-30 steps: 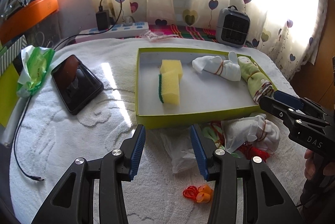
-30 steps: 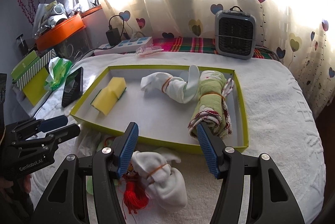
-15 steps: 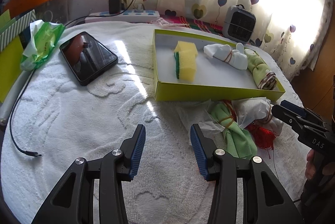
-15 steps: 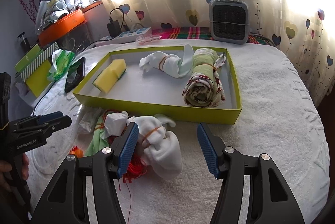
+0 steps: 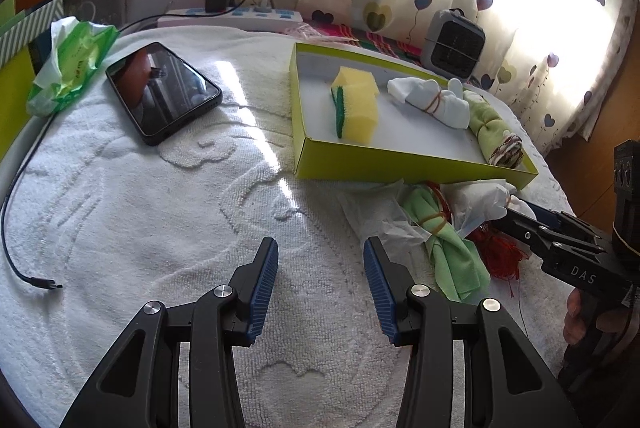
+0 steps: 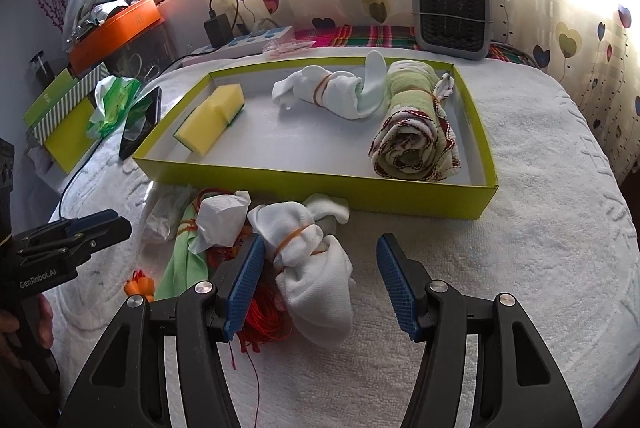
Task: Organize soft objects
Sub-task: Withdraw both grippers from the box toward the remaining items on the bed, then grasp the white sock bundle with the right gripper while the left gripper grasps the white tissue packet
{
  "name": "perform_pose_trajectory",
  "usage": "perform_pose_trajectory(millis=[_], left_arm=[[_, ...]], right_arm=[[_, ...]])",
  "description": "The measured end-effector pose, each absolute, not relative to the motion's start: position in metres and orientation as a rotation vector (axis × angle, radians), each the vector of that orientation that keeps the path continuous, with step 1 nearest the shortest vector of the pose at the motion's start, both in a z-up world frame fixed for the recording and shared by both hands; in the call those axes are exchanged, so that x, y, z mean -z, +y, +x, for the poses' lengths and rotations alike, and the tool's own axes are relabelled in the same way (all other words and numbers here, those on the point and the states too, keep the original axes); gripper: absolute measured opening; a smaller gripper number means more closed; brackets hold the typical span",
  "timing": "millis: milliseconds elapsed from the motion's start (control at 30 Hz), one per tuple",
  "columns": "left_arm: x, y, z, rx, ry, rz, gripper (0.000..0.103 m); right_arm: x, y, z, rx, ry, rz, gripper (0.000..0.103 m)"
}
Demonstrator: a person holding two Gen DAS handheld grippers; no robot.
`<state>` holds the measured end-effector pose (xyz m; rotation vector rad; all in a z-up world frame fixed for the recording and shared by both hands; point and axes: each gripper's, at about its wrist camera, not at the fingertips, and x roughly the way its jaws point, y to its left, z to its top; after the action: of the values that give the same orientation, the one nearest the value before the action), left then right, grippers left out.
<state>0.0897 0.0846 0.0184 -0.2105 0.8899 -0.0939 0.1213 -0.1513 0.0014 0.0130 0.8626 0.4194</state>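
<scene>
A yellow-green tray [image 6: 320,177] [image 5: 360,158] holds a yellow sponge [image 6: 210,118] [image 5: 356,104], a white sock bundle [image 6: 332,94] [image 5: 430,100] and a rolled green towel [image 6: 416,132] [image 5: 496,132]. In front of it lie a banded white sock bundle [image 6: 312,268], a green cloth [image 6: 184,260] [image 5: 448,248], crumpled white paper [image 6: 220,216] [image 5: 476,202] and red string [image 6: 260,324] [image 5: 496,256]. My right gripper [image 6: 320,284] is open, its jaws on either side of the white bundle's near end. My left gripper [image 5: 320,284] is open and empty over bare towel.
A black phone [image 5: 164,90], a green tissue pack [image 5: 68,64] and a loose cable [image 5: 24,228] lie at the left. A power strip [image 5: 232,18] and a small grey heater [image 6: 450,14] stand behind the tray. An orange rubber band [image 6: 138,286] lies near the cloth.
Both grippers have drawn back from the tray toward the near edge. The left one has swung left over bare towel; the right one now sits over the white sock bundle. Both stay open.
</scene>
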Motion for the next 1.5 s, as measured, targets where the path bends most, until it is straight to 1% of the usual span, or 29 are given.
perform_pose_trajectory(millis=[133,200,267,467,900,1133,1500], left_arm=[[-0.017,0.086,0.09,0.113,0.893,-0.229,0.043],[-0.017,0.086,0.091,0.118,0.893,-0.237,0.043],[-0.017,0.086,0.091,0.122,0.893,-0.241,0.043],[-0.018,0.084,0.091,0.133,0.894,-0.243,0.043],[-0.021,0.063,0.108,0.149,0.921,-0.192,0.043],[-0.016,0.05,0.119,0.145,0.946,-0.152,0.043],[-0.014,0.042,0.125,0.119,0.939,-0.114,0.043]], right_arm=[[0.002,-0.152,0.121,-0.421,0.874,0.04,0.059],[0.001,-0.152,0.12,-0.426,0.87,0.042,0.054],[-0.001,-0.15,0.118,-0.44,0.866,0.04,0.044],[-0.002,-0.152,0.115,-0.421,0.849,0.042,0.037],[-0.006,-0.187,0.11,-0.328,0.817,0.13,0.036],[-0.006,-0.194,0.109,-0.34,0.804,0.159,0.036],[-0.004,-0.197,0.11,-0.367,0.802,0.186,0.036]])
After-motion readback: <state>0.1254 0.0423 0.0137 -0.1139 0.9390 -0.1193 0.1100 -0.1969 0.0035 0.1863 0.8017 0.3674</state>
